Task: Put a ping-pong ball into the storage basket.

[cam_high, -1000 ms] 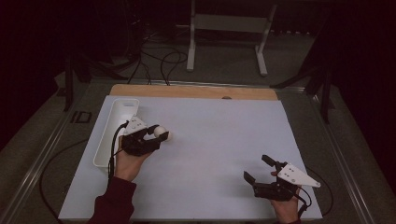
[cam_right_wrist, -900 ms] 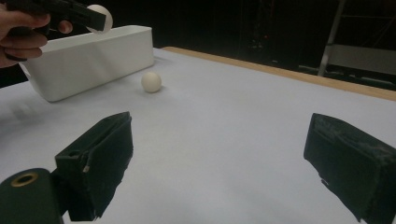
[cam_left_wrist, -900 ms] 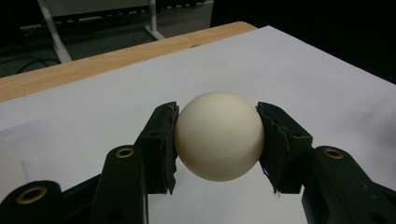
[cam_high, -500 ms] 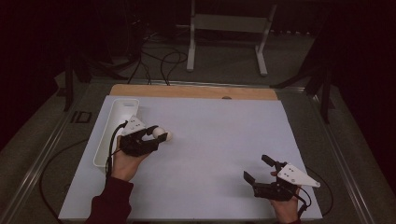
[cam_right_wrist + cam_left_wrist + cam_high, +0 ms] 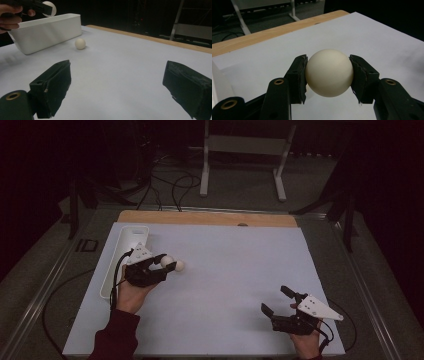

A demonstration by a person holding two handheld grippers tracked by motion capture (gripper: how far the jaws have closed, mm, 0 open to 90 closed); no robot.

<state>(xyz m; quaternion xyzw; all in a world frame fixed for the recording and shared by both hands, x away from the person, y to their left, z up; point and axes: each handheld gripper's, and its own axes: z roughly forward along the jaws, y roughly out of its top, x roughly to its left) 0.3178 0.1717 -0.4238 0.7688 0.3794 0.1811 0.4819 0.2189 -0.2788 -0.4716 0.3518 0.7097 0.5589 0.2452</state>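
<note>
A cream ball (image 5: 329,72) is pinched between the left gripper (image 5: 161,265)'s fingers above the worktop (image 5: 240,270); the right gripper (image 5: 278,302) is held open. If loosened, the ball could roll away.

At left of the high view, the left gripper (image 5: 161,265) has its jaws clamped on a white ball (image 5: 329,72). At lower right, the right gripper (image 5: 276,301) rests with jaws spread wide.

White table (image 5: 225,285): tray (image 5: 111,265), ball (image 5: 179,265)
</note>
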